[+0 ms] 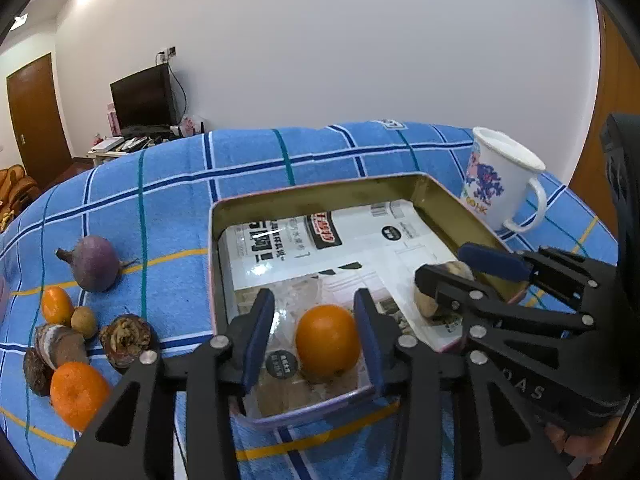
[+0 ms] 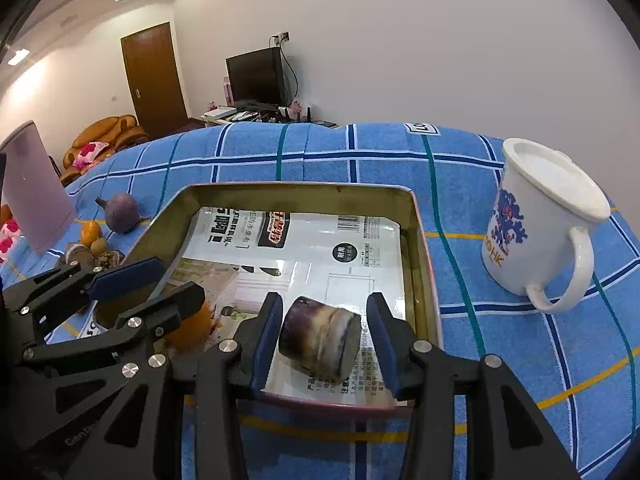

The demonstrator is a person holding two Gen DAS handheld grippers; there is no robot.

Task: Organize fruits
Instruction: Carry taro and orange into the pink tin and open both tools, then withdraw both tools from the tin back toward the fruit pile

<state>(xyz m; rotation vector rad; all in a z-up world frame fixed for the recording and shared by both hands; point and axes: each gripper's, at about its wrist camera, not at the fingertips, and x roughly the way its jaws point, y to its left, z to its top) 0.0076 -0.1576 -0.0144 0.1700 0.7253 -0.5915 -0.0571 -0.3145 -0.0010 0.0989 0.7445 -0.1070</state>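
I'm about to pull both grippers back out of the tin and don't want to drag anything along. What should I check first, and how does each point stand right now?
1. Left gripper open, fingers clear of the orange: ok, gaps show on both sides.
2. Right gripper open around the brown chunk: ok on the right side; left finger contact cannot tell.
3. Both pieces resting inside the tin: ok.
4. The two grippers clear of each other: cannot tell, they sit very close.
5. Mug upright, outside the tin: ok.
6. Fruits left on the cloth, such as the purple fruit: not ok, several remain.
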